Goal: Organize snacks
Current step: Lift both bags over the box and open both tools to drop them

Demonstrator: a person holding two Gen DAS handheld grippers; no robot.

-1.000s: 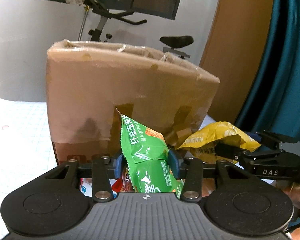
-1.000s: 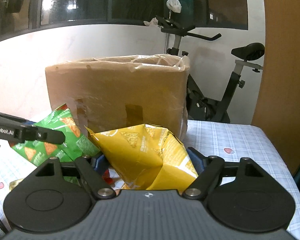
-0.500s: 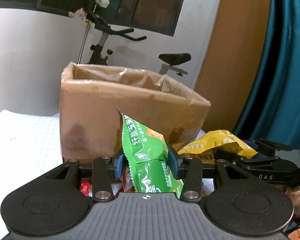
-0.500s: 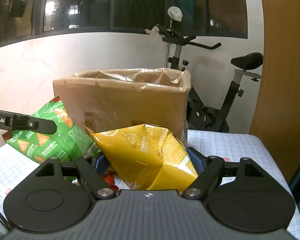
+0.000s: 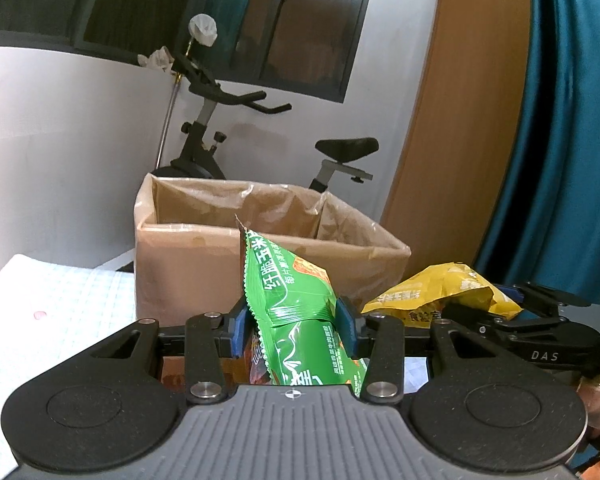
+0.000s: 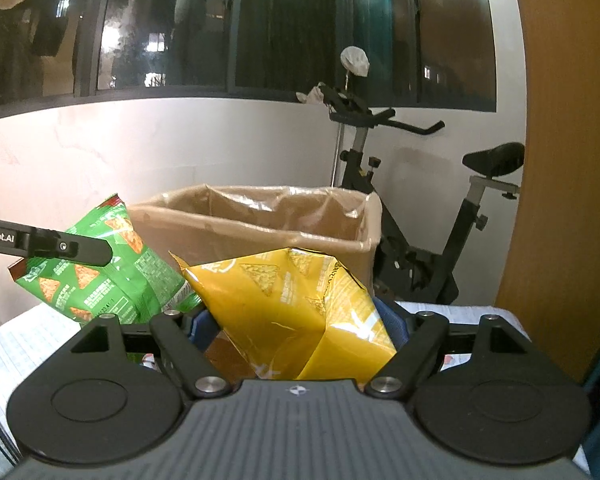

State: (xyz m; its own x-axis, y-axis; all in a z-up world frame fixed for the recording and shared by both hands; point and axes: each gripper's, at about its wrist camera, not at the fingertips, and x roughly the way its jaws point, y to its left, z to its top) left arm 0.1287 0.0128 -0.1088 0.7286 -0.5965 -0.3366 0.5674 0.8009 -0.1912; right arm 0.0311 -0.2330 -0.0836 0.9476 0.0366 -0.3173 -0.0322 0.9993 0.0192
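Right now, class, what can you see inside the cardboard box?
Only a clear plastic liner over the inner walls of the cardboard box shows. The front wall hides the bottom, so any snacks inside cannot be seen. The green bag and yellow bag are outside, held by grippers.

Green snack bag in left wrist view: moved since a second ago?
Yes. The green snack bag rose: its top now clears the cardboard box rim.

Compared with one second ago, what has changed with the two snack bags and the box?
Both hand-held grippers rose: the cardboard box now sits lower in both views and its open, plastic-lined inside shows. The left hand-held gripper is still shut on the green snack bag, and the right hand-held gripper on the yellow snack bag. The box did not move.
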